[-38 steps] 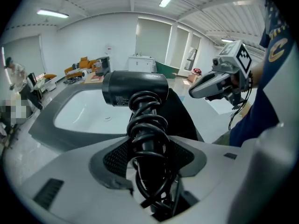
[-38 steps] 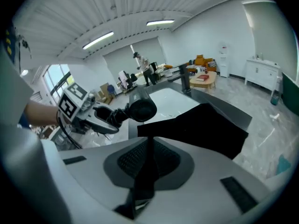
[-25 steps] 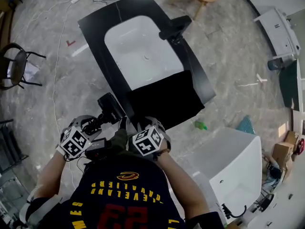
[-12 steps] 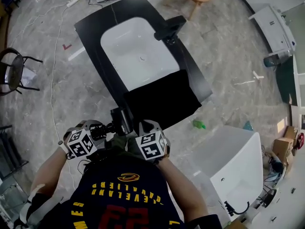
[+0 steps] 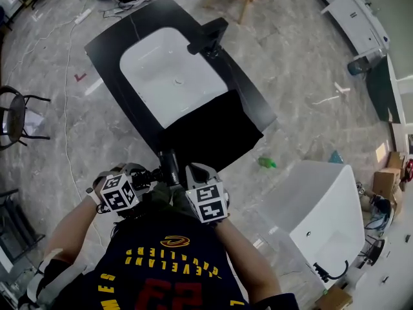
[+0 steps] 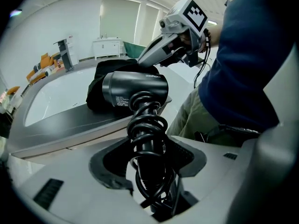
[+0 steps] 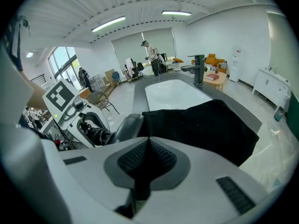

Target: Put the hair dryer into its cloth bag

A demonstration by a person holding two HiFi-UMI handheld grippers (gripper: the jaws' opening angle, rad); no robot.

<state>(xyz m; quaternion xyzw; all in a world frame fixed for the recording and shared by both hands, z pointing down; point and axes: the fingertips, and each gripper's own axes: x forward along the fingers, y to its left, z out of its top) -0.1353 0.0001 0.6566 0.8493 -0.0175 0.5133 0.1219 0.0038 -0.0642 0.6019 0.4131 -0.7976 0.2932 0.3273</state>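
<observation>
1. Plainly, the left claw (image 6: 149, 171) was clamped on the handle of the hair dryer (image 6: 135, 90). The coiled cord (image 6: 147, 129) was wound round that handle and caught between the jaws, and the barrel stood just beyond the claw's tips.
2. The dryer looked rigid and smooth-shelled, probably heaviest at the barrel end. The cord-wrapped handle seemed the surest place to hold it, since the cord gave the pads some bite.
3. The right claw (image 7: 147, 155) had just been closing. Its jaws stood together, apparently pinching a thin edge of the cloth bag (image 7: 201, 125).
4. The bag was soft and limp and ran forward from that claw onto the desk (image 5: 103, 44). It would likely sag shut unless its edge was held up.
5. The bag lay flat and looked empty, though its mouth could not be made out. The sink (image 5: 155, 70), beyond both claws, held nothing.
</observation>
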